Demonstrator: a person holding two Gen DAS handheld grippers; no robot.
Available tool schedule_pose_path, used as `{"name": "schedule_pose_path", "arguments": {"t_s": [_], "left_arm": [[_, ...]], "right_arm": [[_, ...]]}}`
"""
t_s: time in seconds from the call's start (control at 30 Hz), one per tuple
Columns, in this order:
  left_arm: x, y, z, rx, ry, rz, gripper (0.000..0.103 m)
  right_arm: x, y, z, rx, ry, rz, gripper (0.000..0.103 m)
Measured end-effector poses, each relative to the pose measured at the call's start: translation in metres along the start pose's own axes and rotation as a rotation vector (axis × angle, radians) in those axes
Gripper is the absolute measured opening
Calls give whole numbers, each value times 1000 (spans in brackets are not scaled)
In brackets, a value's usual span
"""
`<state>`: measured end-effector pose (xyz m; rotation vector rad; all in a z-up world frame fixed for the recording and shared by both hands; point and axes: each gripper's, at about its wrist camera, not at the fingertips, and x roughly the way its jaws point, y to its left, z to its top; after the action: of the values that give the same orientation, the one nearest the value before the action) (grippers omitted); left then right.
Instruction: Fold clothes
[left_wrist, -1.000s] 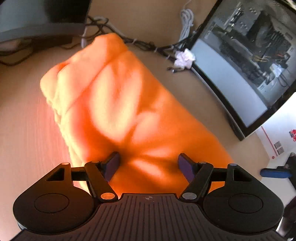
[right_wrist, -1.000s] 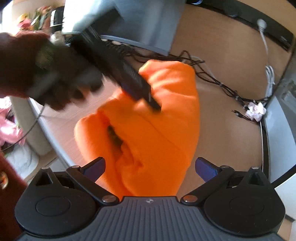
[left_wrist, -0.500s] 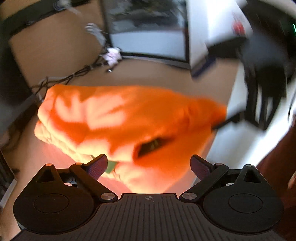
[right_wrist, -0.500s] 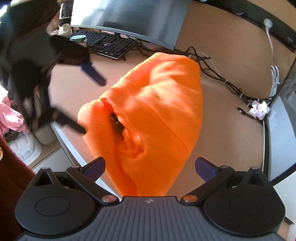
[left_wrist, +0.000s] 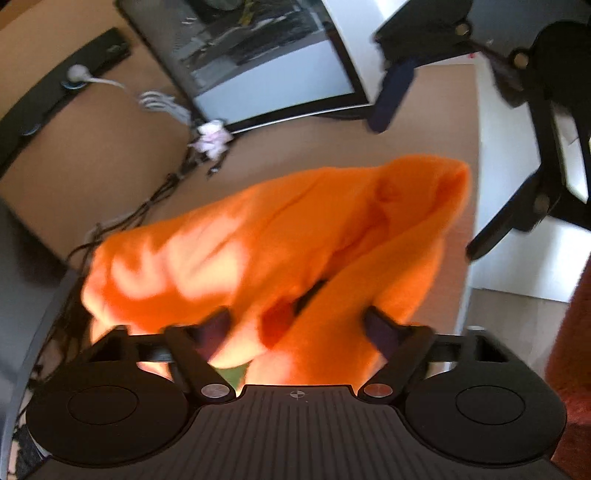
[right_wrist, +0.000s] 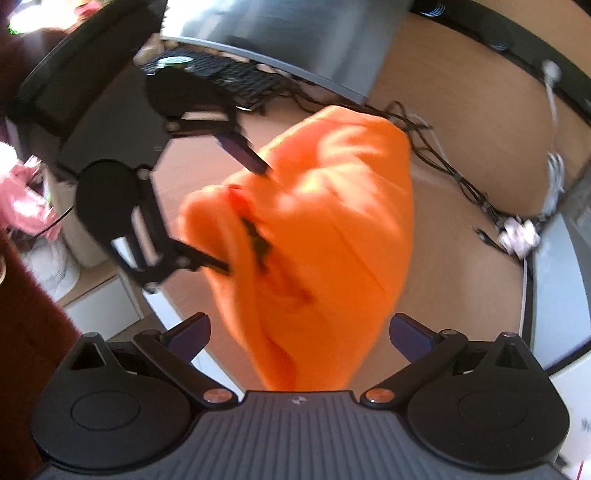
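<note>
Orange fleece garment (right_wrist: 317, 236), bunched in a soft heap, lies on my tan wooden counter (right_wrist: 461, 110), one end hanging near the counter's front edge. My left claw (left_wrist: 295, 328) has just been closing its jaws with a fold of the fleece between them; from the right wrist view its fingers (right_wrist: 243, 151) sit at the garment's left side, one tip touching the top, the other at the lower fold, though blur hides whether the pads press. My right claw (right_wrist: 299, 332) is spread wide, the garment's near end between the fingers, not touching them. Behind the heap: tangled black cables (right_wrist: 443, 166), black keyboard (right_wrist: 221, 74), small white-pink crumpled wad (right_wrist: 519, 236). No containers that I can make out.
</note>
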<state>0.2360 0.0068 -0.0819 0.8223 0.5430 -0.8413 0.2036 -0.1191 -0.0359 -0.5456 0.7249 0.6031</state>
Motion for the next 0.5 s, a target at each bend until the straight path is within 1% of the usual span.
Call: {"name": "schedule_pose_path", "arguments": {"t_s": [0.03,0.07,0.17,0.2,0.27,0.3,0.37,0.47,0.5], "left_arm": [[2,7,1,-59,9,-36,67],[4,19,2,-151,16,-77,63],[10,62,-3,-483,18,-203,56],[13,77,-6,-591,13,-243,55],[16,100,-14,-758,-9,-312,55],[17,106,-17,-803,-19,-332,55],[17,109,-22,-844,-34,-346,55],[14,109,-28,-880,-50,-355,56],[10,106,-29,-871,-51,-345,58]], "right_arm": [[2,2,2,-17,-3,2,103],[4,4,3,-37,-6,1,103],[11,10,8,-104,-21,-22,103],[14,12,9,-127,-26,-30,103],[21,16,12,-179,-32,-43,103],[26,18,13,-199,-32,-44,103],[39,22,16,-216,-28,-35,103],[52,18,21,-185,-17,-25,101],[55,14,23,-163,-9,-14,92]]}}
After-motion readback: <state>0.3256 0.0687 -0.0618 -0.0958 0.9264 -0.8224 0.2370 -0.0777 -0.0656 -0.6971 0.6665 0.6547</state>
